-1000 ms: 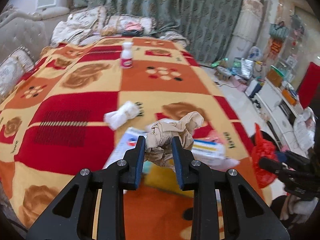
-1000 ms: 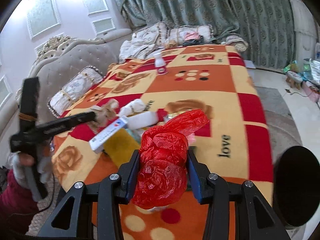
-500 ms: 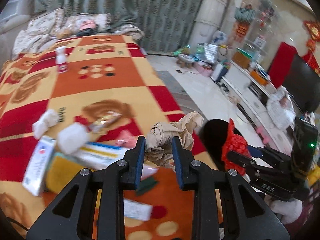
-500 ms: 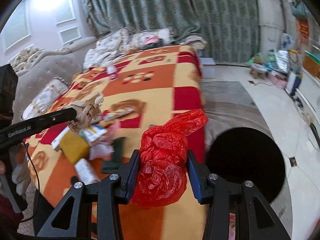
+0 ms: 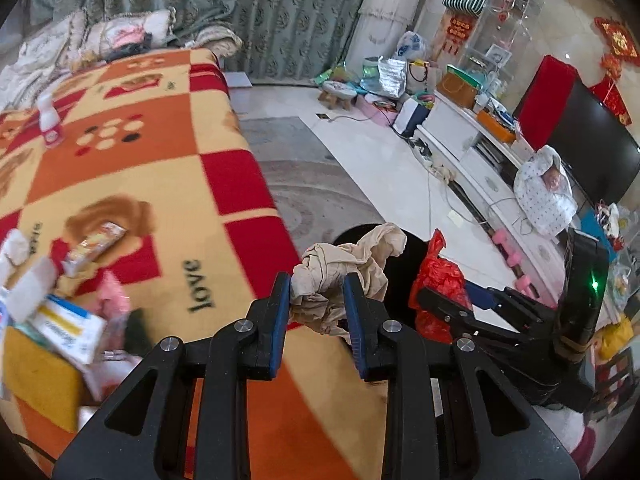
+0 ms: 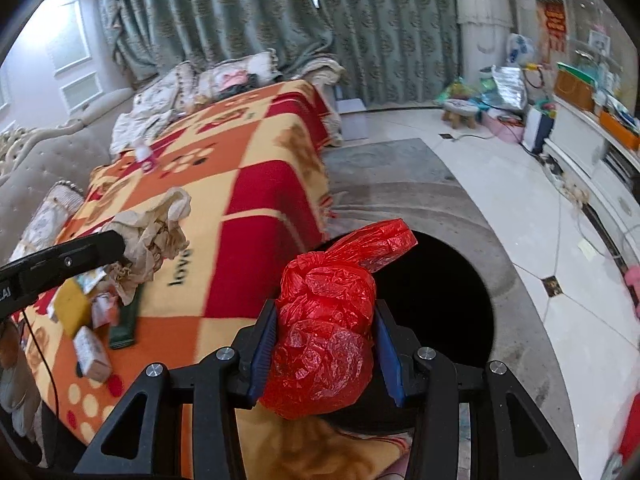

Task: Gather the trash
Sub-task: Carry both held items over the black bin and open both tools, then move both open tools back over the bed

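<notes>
I keep the left gripper (image 5: 316, 312) with its jaws closed on the crumpled beige paper (image 5: 340, 272), and the right gripper (image 6: 326, 344) with its jaws clamped on the balled red plastic bag (image 6: 328, 320); I judge both grips firm so nothing drops in transit. Both loads hang at the edge of the blanket-covered bed (image 5: 140, 168), the red bag over the black bin (image 6: 440, 292) on the floor. Compared with a second ago, both views have swung off the bed toward the bin; boxes and wrappers (image 5: 68, 328) stay on the blanket, uncollected
</notes>
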Demonstrator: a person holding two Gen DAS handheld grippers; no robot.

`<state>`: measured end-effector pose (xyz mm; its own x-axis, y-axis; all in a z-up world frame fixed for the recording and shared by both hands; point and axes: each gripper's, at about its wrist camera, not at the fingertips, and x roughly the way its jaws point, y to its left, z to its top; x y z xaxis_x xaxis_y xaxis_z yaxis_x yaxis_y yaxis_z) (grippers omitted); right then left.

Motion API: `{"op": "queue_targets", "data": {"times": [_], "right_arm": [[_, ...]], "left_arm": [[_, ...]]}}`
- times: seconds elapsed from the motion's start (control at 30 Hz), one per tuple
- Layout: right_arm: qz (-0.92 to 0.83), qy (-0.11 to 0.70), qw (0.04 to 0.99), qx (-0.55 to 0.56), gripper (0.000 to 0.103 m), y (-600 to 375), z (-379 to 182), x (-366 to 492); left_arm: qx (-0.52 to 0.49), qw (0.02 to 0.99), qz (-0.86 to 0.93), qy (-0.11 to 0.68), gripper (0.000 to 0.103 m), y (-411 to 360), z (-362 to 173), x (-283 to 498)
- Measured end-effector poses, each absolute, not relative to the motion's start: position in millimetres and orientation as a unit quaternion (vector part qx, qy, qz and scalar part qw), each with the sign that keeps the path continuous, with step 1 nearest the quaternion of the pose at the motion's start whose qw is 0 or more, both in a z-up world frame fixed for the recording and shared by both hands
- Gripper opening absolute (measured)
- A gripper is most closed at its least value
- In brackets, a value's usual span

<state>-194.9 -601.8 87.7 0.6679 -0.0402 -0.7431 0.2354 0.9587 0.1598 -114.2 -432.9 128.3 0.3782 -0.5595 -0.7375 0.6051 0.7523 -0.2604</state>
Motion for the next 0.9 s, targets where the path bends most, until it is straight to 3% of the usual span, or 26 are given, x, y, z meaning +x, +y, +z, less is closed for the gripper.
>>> {"op": "queue_targets", "data": {"times": [0.23,0.33,0.9], "right_arm": [[-0.106,0.402,0.897,0.150,0.055,-636,77,-199],[-0.107,0.402,0.895,0.161,0.068,-641,75,-199],[-0.095,0.396,0.906,0.119,0.068,-594,86,-203]], "left_arm": [[0.012,0.811,-0.371,0.453,0.028,-462,110,-111],[-0.007,0.802,-0.377,0.464,0.036,-462,106,-107],[0.021,0.849,-0.319,0.421,0.038,-399,124,-124]]}}
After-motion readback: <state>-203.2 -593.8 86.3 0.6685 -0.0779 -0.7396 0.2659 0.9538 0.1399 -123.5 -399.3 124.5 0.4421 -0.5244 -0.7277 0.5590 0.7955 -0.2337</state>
